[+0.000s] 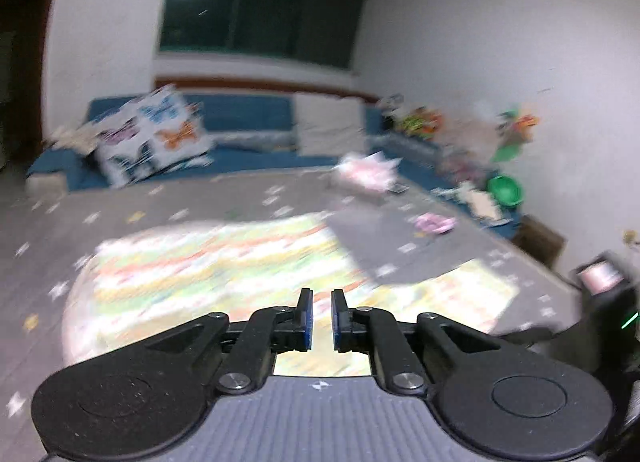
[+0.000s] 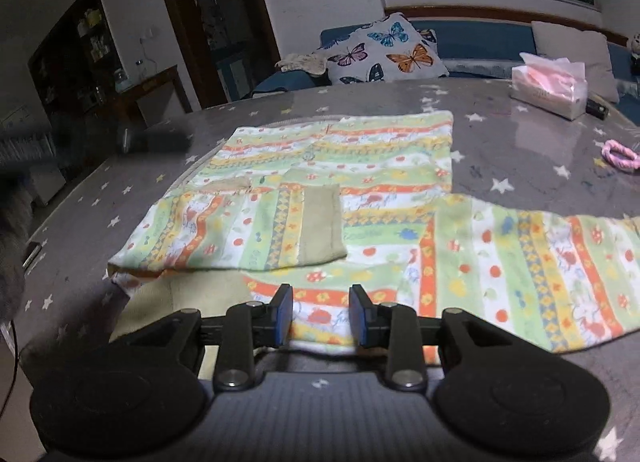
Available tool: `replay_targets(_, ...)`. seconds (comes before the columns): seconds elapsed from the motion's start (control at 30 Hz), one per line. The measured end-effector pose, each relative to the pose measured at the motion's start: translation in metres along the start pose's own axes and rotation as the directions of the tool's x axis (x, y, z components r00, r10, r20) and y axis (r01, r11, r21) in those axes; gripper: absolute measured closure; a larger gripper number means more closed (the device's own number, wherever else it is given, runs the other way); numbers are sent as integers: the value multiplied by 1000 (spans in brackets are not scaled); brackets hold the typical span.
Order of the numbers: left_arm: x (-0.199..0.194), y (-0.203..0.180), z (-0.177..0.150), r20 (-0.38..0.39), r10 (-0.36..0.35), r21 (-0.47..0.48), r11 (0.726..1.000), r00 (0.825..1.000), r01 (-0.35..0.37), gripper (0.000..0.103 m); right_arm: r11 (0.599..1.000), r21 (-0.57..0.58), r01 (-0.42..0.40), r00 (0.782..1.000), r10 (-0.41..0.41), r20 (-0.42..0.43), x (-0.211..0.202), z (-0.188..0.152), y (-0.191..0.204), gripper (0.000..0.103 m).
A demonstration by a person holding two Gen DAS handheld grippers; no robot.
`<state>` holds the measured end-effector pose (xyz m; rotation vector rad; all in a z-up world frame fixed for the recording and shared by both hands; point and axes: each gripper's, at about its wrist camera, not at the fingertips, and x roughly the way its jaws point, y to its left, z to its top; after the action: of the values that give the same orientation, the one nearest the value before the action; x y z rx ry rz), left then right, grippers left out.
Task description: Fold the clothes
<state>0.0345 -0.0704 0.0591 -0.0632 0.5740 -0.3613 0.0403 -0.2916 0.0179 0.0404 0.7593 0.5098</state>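
Note:
A child's striped shirt [image 2: 360, 190] in green, orange, yellow and white lies flat on the grey star-patterned table cover [image 2: 520, 150]. Its left sleeve is folded in over the body; the other sleeve [image 2: 540, 270] stretches out to the right. My right gripper [image 2: 320, 312] is open and empty, just above the shirt's near hem. The left wrist view is blurred by motion: the shirt [image 1: 224, 262] lies ahead and my left gripper [image 1: 322, 318] hovers over its near part with its fingers a small gap apart, holding nothing. The other gripper shows at the right edge [image 1: 604, 294].
A pink tissue pack [image 2: 550, 90] and a dark small object [image 2: 598, 107] sit at the table's far right. A pink ring [image 2: 620, 154] lies at the right edge. A butterfly cushion [image 2: 386, 48] rests on the blue sofa behind. Toys line the right wall [image 1: 508, 150].

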Motion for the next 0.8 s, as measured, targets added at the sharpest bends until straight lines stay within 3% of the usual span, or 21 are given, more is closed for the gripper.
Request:
replay_targets(0.07, 5, 18, -9, -36, 63, -6, 998, 997, -63, 90, 1000, -3, 10, 1000, -10, 11, 4, 6, -1, 73)
replay_targets(0.13, 3, 36, -22, -68, 114, -17, 993, 991, -116, 79, 1000, -3, 13, 1000, -13, 14, 14, 15, -1, 73)
replay_targets(0.3, -12, 74, -45, -120, 193, -50, 978, 974, -200, 70, 999, -11, 51, 999, -51, -10, 46, 30, 0, 73)
replay_targets(0.4, -17, 87, -54, -139, 211, -72, 972, 968, -222, 63, 998, 1, 57, 998, -57, -40, 59, 31, 1, 74)
replay_targets(0.43, -18, 90, -56, -143, 214, -77, 971, 966, -227, 62, 998, -5, 61, 997, -61, -40, 59, 31, 3, 78)
replay_targets(0.47, -18, 92, -58, -147, 216, -83, 970, 965, -229, 61, 998, -15, 64, 997, -64, -44, 59, 31, 6, 91)
replay_targets(0.5, -18, 95, -59, -152, 215, -88, 969, 965, -229, 61, 998, -12, 65, 997, -66, -49, 59, 32, 7, 92)
replay_targets(0.8, -13, 109, -66, -177, 177, -100, 975, 968, -197, 61, 997, 26, 79, 996, -80, 29, 9, 36, 24, 93)
